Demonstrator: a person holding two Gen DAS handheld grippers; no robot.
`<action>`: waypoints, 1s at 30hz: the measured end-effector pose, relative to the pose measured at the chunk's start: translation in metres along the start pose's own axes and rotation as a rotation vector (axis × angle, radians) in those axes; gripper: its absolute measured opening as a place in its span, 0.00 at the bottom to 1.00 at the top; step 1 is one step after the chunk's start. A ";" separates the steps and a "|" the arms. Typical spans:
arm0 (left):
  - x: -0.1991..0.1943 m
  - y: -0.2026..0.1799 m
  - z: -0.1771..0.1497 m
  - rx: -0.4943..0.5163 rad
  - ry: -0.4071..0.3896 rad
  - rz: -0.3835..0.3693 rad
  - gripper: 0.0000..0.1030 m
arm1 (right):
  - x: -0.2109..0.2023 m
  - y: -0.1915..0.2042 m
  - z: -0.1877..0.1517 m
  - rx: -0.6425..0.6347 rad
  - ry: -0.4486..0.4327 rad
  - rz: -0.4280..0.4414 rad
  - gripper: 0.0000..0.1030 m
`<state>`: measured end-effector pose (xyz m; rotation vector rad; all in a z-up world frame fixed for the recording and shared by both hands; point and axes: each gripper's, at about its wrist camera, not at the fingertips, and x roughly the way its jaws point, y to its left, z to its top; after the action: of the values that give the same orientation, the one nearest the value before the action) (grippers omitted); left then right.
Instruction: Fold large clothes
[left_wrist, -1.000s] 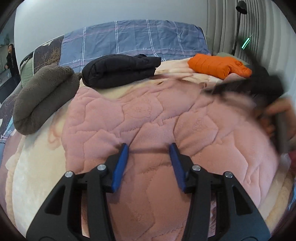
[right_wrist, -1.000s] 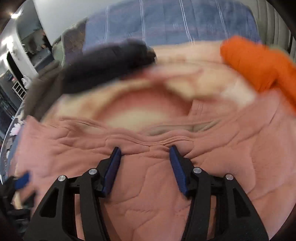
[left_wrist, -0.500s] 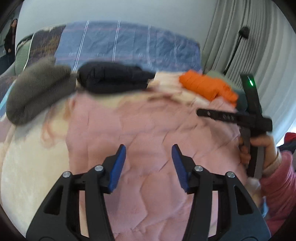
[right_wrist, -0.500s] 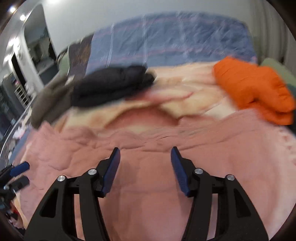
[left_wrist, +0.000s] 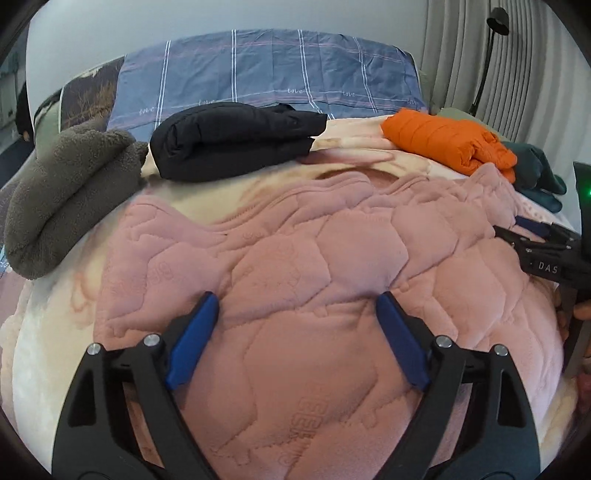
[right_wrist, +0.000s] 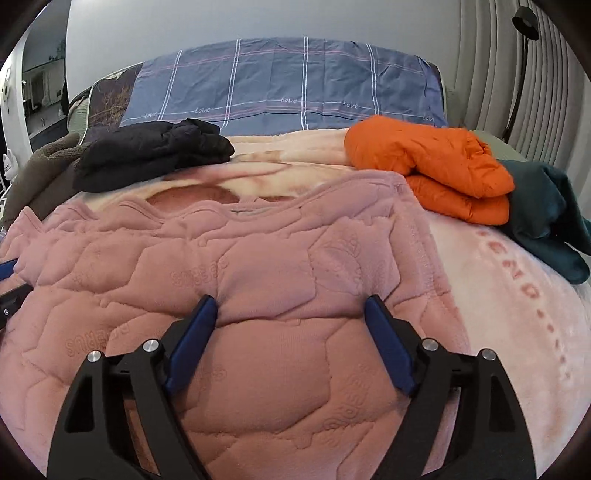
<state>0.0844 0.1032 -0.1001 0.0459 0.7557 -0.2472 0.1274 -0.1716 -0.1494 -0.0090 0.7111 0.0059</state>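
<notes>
light: soft, even daylight | shadows: faint, diffuse | glare: none | focus: both views sharp | distortion: strong fisheye bowing, dark vignetted corners

Blue checked pillow (right_wrist: 288, 88) — floor lamp (right_wrist: 524, 55)

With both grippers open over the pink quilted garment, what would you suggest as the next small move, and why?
Probably lower the right gripper a little and close its fingers on the pink quilted garment near its right edge. Both grippers are open and hold nothing, the left gripper included, and the garment lies spread flat on the blanket, not yet folded.
</notes>
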 end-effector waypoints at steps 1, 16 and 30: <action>-0.001 0.000 -0.001 -0.001 -0.004 -0.001 0.87 | -0.001 -0.003 0.000 0.010 0.009 0.015 0.80; -0.002 0.005 -0.001 -0.023 -0.020 -0.039 0.86 | -0.079 -0.025 -0.029 0.109 -0.019 0.035 0.81; -0.004 0.006 -0.002 -0.023 -0.025 -0.045 0.86 | -0.083 -0.057 -0.068 0.251 0.106 -0.016 0.90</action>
<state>0.0817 0.1105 -0.0996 0.0046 0.7353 -0.2814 0.0206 -0.2293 -0.1468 0.2264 0.8143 -0.0998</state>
